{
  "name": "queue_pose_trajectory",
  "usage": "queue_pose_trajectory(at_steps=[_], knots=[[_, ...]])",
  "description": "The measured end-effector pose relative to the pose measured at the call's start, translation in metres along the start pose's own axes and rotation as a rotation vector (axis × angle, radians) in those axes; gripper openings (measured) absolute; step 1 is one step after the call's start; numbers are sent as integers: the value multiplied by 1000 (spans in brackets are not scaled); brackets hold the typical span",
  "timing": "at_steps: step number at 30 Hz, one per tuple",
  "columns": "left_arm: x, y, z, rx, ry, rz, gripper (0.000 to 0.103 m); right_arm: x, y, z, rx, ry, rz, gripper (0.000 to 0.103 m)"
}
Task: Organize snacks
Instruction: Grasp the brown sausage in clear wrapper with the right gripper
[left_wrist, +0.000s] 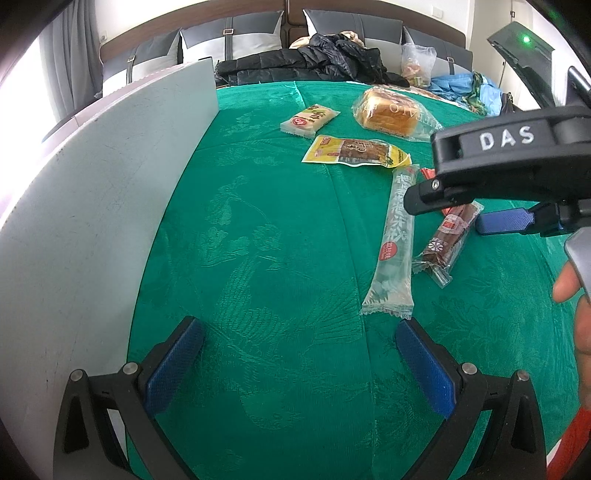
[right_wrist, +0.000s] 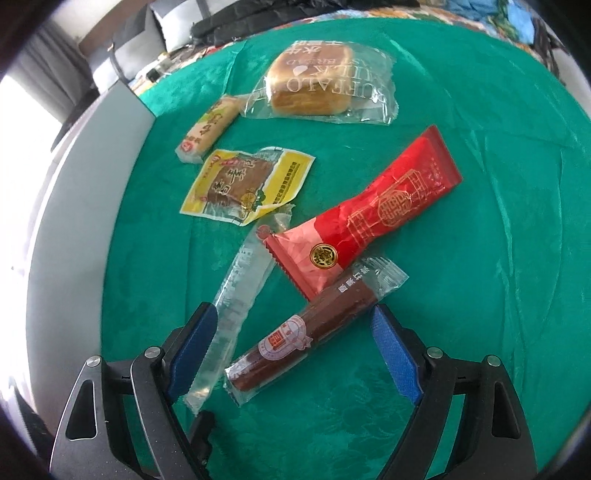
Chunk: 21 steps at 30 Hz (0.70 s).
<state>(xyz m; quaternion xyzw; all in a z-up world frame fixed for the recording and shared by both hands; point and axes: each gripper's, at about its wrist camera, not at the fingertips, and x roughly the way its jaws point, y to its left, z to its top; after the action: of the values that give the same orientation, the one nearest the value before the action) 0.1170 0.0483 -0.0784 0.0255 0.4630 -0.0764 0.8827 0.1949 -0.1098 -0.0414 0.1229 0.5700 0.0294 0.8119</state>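
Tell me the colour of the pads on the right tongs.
Blue, textured pads on black arms; clearest in the right wrist view.

black left gripper (left_wrist: 299, 363), blue ribbed pads (left_wrist: 173, 365), silver screws.

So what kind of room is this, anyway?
Probably a bedroom: a padded headboard with pillows runs behind the green-clothed table, and a black jacket lies heaped on what looks like a bed.

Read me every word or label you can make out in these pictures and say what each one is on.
"DAS": white letters on the right gripper, seen from the left wrist camera.
"BUFFALO", partly legible and upside down: the bread wrapper.
Too small or blurred to read: print on the yellow packet, red packet, brown stick, clear stick, pale bar.
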Motion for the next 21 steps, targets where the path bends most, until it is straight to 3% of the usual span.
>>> queue_pose_trajectory(at_steps=[6,10,21], knots=[[0,0,0,0,0,0,103,0,3,1,-1,-15,-51,83],[0,0,0,0,0,0,103,1,2,-7,-23,-23,-129,83],[-1,0,-1,0,0,0,103,-1,6,-24,-107,-49,-196,85]])
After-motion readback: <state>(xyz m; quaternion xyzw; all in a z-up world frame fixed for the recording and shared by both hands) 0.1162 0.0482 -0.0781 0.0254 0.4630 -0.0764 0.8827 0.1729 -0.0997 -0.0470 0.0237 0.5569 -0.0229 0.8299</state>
